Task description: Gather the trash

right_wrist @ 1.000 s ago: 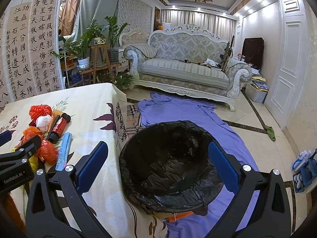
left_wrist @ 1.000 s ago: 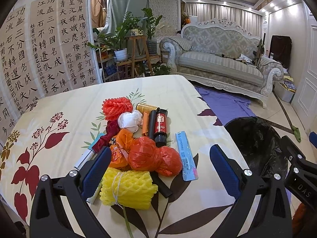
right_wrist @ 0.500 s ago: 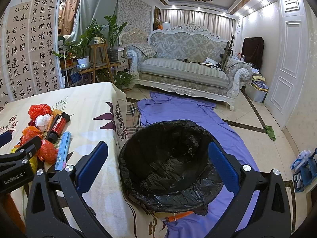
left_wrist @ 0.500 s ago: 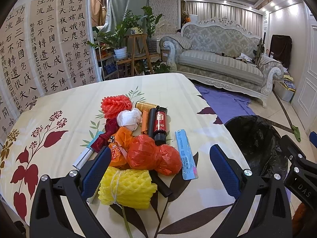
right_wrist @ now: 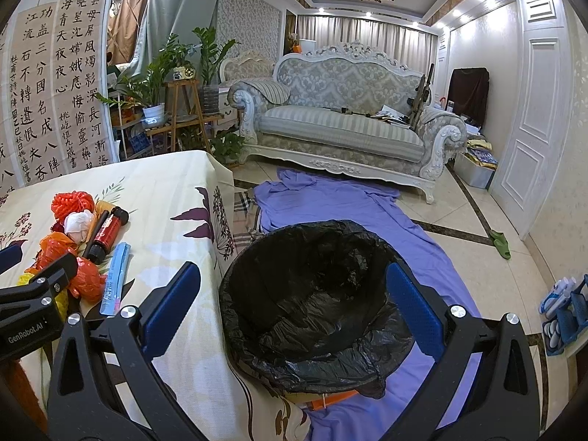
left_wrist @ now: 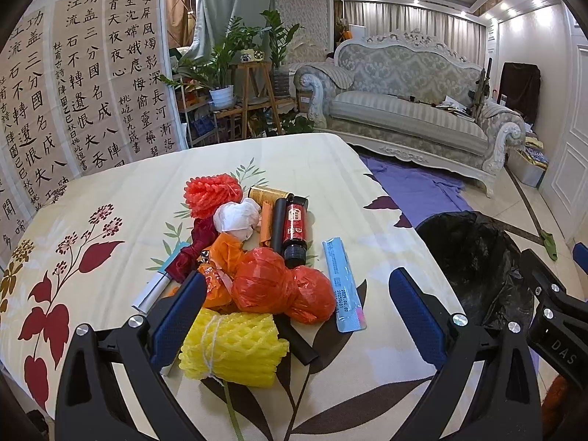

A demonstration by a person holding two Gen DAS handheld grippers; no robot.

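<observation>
Over the trash pile [left_wrist: 257, 268], left gripper [left_wrist: 297, 312] jaws gape wide, empty (right gripper [right_wrist: 294, 308] likewise, above the bin [right_wrist: 312, 294]).

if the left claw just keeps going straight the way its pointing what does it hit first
Most likely the orange plastic bag bunched midway between the open left claw fingers, with the yellow foam net just below that line; depth is hard to judge.

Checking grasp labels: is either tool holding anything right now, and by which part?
Nothing is held. The left tool is open above the trash pile near the yellow foam net; the right tool is open over the black-lined bin.
</observation>
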